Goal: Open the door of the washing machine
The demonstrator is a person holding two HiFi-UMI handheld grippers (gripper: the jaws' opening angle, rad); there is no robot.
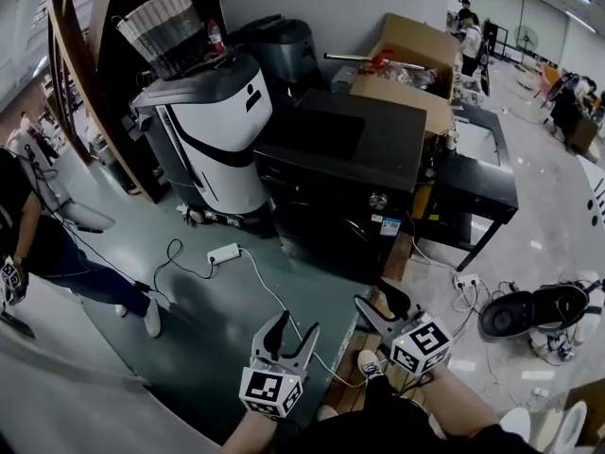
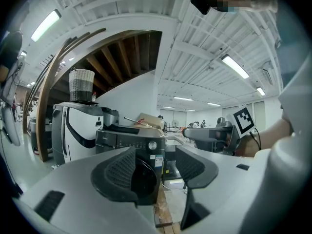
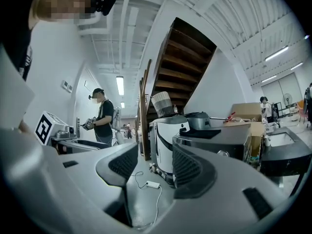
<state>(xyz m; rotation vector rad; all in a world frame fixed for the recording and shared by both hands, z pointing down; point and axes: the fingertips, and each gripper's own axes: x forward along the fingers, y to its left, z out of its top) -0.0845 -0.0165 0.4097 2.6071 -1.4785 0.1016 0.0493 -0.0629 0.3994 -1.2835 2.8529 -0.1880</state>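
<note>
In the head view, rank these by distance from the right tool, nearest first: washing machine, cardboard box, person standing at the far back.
1. Washing machine: just ahead of the right tool.
2. Cardboard box: past the machine's far edge, toward the right.
3. Person: far back, in the upper right of the room.

Left claw [image 1: 295, 325], right claw [image 1: 379, 300] — jaws apart, empty, seemingly level.
</note>
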